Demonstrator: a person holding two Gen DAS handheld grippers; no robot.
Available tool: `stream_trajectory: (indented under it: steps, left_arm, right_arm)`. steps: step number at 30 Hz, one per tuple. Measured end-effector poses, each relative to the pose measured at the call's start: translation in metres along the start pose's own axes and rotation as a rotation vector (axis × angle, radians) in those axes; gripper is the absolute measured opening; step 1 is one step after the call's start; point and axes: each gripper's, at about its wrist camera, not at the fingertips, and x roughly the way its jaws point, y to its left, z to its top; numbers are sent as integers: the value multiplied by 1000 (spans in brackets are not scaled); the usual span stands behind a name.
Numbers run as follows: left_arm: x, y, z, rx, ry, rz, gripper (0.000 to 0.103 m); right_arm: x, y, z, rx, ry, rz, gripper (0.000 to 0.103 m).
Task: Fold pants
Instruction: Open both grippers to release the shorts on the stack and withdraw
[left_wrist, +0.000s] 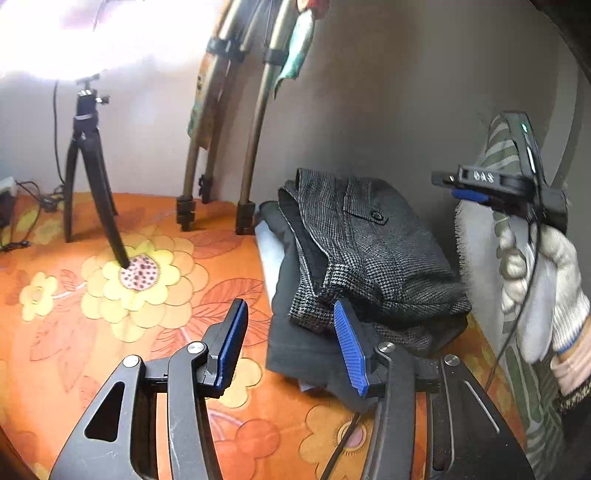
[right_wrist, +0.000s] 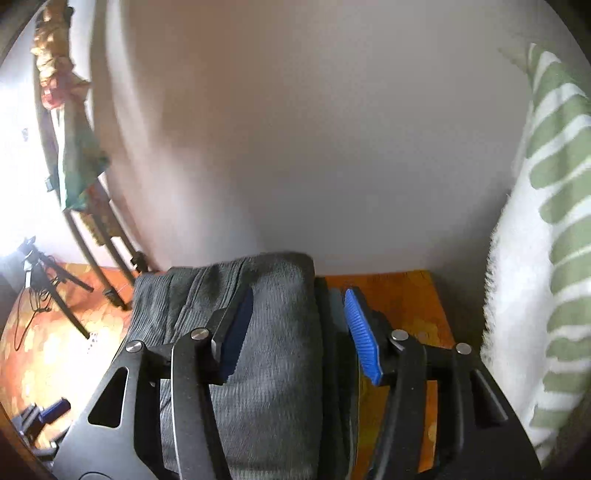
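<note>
The folded grey houndstooth wool pants lie right of centre in the left wrist view, on top of a stack of darker folded garments resting on the orange floral bedsheet. A buttoned back pocket faces up near the top of the pants. The left gripper, at the bottom centre of that view, has its blue-padded jaws spread wide; its right fingertip is at the lower edge of the pants, and nothing is held between the jaws. At the right edge, a white knit-gloved hand carries the right gripper above the stack, in front of a green-and-white striped towel.

In the right wrist view, the right gripper is also spread wide at the bottom centre, with the pants below and between its fingers, ungripped. A small black tripod stands at the upper left of the left wrist view.
</note>
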Motion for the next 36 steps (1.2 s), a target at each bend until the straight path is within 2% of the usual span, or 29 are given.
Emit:
stream_trajectory:
  steps: [7, 10, 14, 19, 28, 36]
  left_arm:
    - [-29, -5, 3, 50, 23, -4, 48]
    - [-40, -7, 1, 69, 30, -8, 54]
    - [-58, -10, -2, 96, 38, -17, 54]
    - [-79, -11, -7, 107, 38, -31, 54]
    - [-116, -22, -20, 172, 13, -53, 54]
    - [-137, -34, -31, 225, -19, -69, 55]
  right_arm:
    - [-51, 11, -34, -4, -20, -18, 58]
    - [-74, 14, -46, -3, -34, -32, 59]
    - [-103, 15, -68, 43, -35, -14, 64]
    - [-137, 25, -95, 39, -44, -51, 65]
    - [-196, 42, -129, 31, -86, -57, 70]
    - [-225, 52, -159, 21, -97, -87, 70]
